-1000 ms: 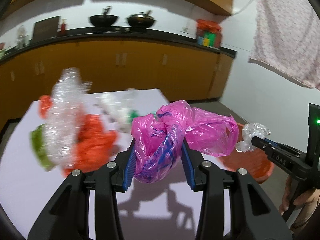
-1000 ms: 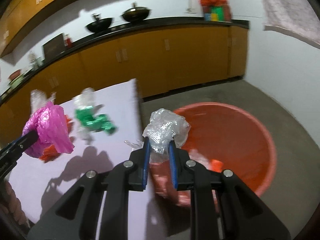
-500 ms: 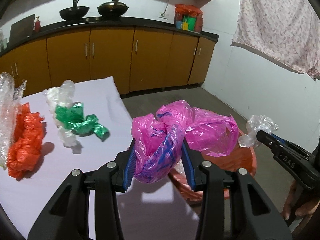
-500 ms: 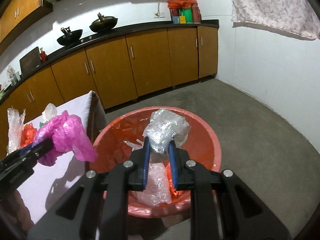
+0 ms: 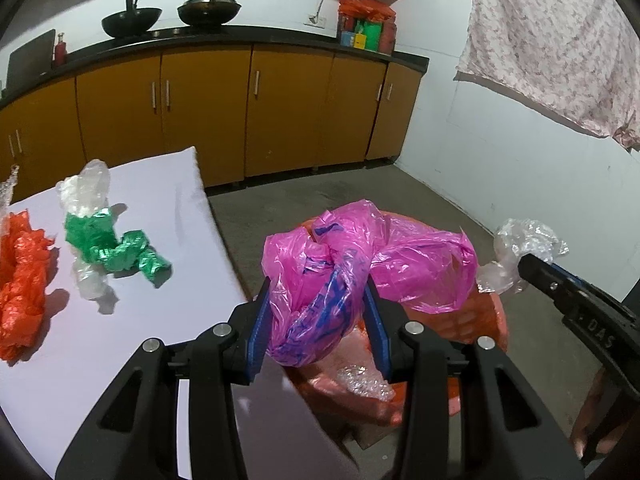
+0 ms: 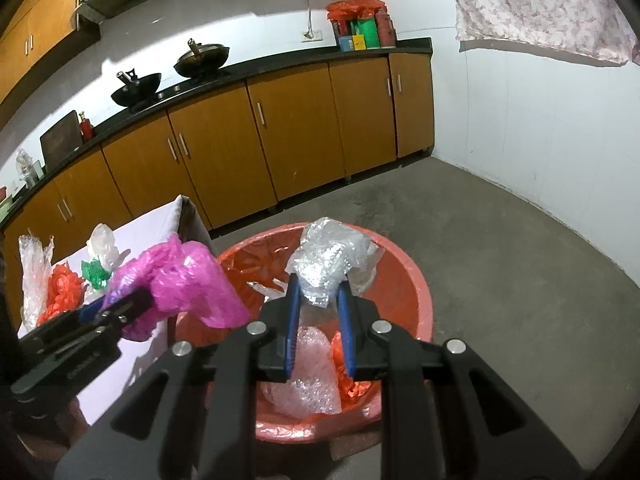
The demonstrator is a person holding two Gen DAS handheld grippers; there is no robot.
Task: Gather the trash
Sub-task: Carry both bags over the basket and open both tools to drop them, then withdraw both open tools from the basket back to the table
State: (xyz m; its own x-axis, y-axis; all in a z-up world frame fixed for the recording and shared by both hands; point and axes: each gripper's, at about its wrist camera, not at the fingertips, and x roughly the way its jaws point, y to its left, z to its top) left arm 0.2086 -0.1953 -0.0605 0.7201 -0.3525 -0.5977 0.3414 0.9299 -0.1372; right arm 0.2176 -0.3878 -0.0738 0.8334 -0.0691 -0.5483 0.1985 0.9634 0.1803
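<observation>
Round red plastic tub (image 6: 416, 292) on floor holds bubble wrap (image 6: 308, 376) and orange scraps. Left gripper (image 5: 316, 316) clamps crumpled pink plastic bag (image 5: 360, 268), blue print unreadable. Right gripper (image 6: 319, 322) pinches clear bubble-wrap wad (image 6: 332, 260) above tub. "DAS" on right gripper.

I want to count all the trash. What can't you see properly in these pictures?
- Bottom of the red tub: right wrist view, hidden by the right gripper and its clear bubble wrap.
- Tub in the left wrist view: mostly behind the pink bag.
- Orange plastic on the table: cut off by the left edge.
</observation>
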